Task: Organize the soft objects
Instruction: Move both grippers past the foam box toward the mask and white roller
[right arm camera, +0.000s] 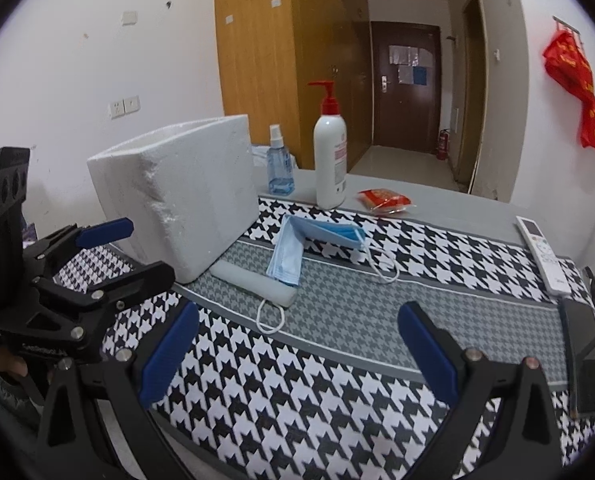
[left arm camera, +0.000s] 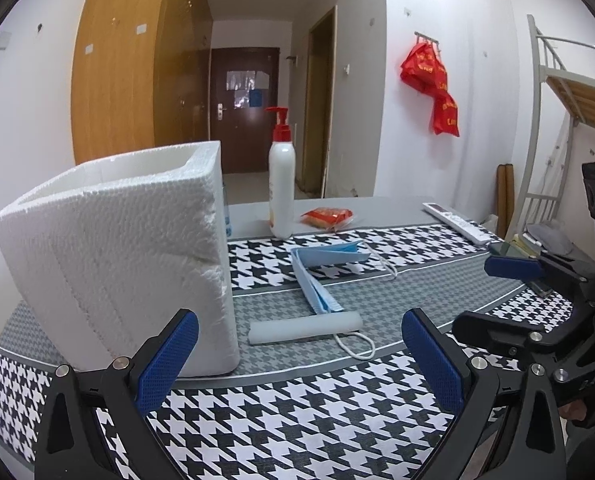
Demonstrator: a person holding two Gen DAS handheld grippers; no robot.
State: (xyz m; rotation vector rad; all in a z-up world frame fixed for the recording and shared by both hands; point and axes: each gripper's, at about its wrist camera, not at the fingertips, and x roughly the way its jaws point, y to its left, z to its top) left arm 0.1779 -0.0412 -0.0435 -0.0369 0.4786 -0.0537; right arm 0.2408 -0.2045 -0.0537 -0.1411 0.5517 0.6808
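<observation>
Blue-padded left gripper (left arm camera: 299, 354) and right gripper (right arm camera: 297, 354) hover wide open, empty, over a houndstooth cloth (left arm camera: 297, 412). Beyond stands a pebbly white foam box (left arm camera: 117, 264). Beside it lie folded blue masks (right arm camera: 297, 248) touching a pale roll (right arm camera: 253, 282). Pump bottle (right arm camera: 330, 160) label unreadable.

2 masks (right arm camera: 297, 248), 2 bottles (right arm camera: 329, 160), 1 foam box (right arm camera: 193, 192), 1 remote (right arm camera: 543, 254).

even, soft indoor light, no hard shadows. strong fisheye bowing with dark vignette at corners. slight blur and softness toward edges; faint sheen on wardrobe (left arm camera: 137, 60).
</observation>
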